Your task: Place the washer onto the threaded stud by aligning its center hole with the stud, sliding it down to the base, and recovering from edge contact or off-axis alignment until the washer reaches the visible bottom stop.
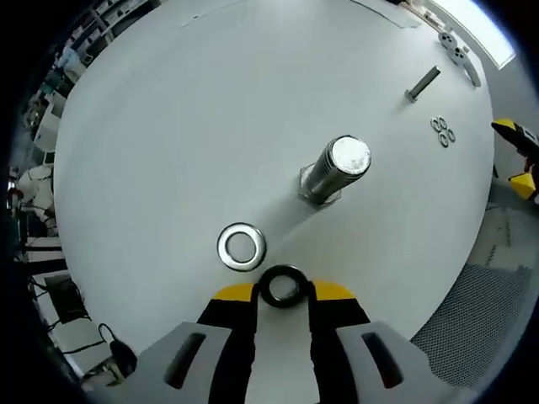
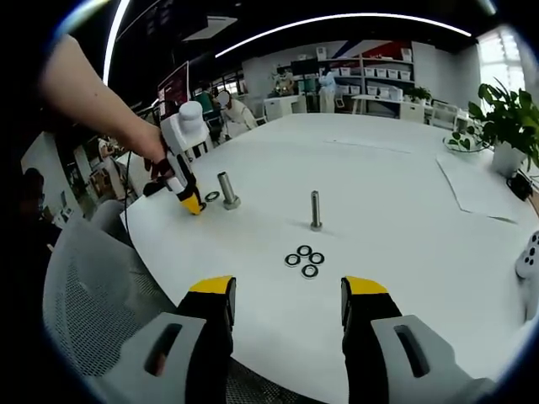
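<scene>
The right gripper point(image 2: 288, 301) hovers, jaws apart, above three washers point(image 2: 304, 259) lying near a stud point(image 2: 315, 210) on the white surface point(image 2: 404, 202).

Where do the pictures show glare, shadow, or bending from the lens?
Left gripper view: the stud has a glaring top and casts a soft shadow toward the left tongs, which grip a black washer. Right gripper view: ceiling light strips curve from fisheye distortion; the room beyond the table is dim.

Round white table point(image 2: 396, 210), mesh chair point(image 2: 84, 278) at its edge. Storage shelves point(image 2: 383, 80) along far wall. Potted plant point(image 2: 505, 118); curved ceiling light strip point(image 2: 337, 21).
</scene>
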